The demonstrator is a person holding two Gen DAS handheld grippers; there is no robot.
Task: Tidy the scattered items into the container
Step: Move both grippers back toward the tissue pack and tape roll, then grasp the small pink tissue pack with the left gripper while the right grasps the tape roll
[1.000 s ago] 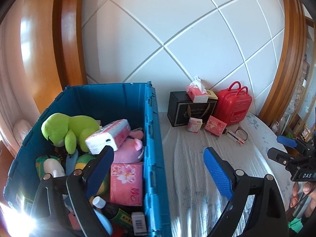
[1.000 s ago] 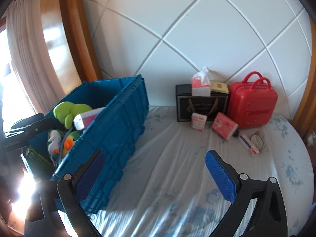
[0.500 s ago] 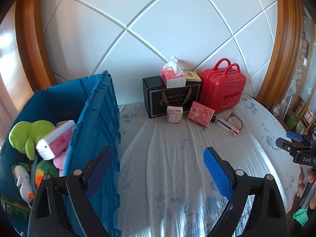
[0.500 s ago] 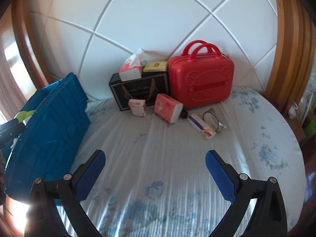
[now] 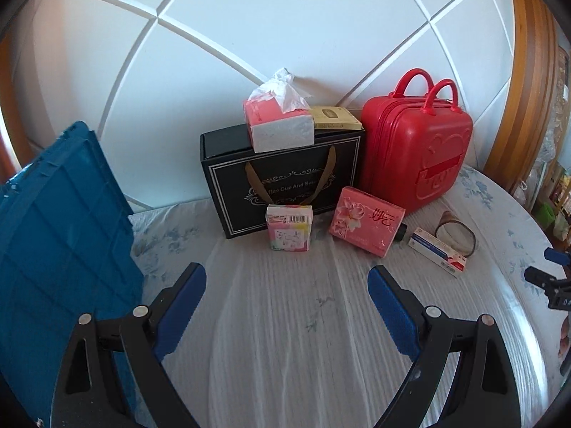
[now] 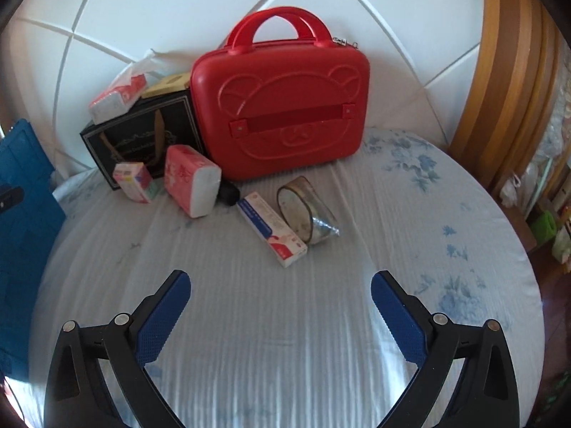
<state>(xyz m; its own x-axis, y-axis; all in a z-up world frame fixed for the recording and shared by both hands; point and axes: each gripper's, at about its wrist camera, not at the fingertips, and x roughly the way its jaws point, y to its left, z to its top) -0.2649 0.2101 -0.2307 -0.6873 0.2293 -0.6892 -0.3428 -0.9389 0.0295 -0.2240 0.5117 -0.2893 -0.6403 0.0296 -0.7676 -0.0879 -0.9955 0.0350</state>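
Note:
The blue crate [image 5: 60,221] stands at the left of the bed; its side [image 6: 21,192] also shows in the right wrist view. My left gripper [image 5: 287,281] is open and empty, facing a small pink carton [image 5: 289,227] and a pink tissue pack [image 5: 365,221]. My right gripper [image 6: 280,285] is open and empty, facing a slim white and blue box [image 6: 273,228] and a roll of tape [image 6: 307,210]. The pink tissue pack [image 6: 191,180] and small carton [image 6: 134,176] lie to their left.
A red case [image 6: 282,103] and a black gift box [image 5: 282,174] stand against the white padded headboard; an opened tissue pack [image 5: 278,121] and a yellow box [image 5: 333,117] rest on the black one. Wooden frame [image 6: 514,82] at right. The other gripper's tip [image 5: 549,281] shows at the right edge.
Both grippers have swung right, away from the blue crate, and moved closer to the items by the headboard. Both stay open.

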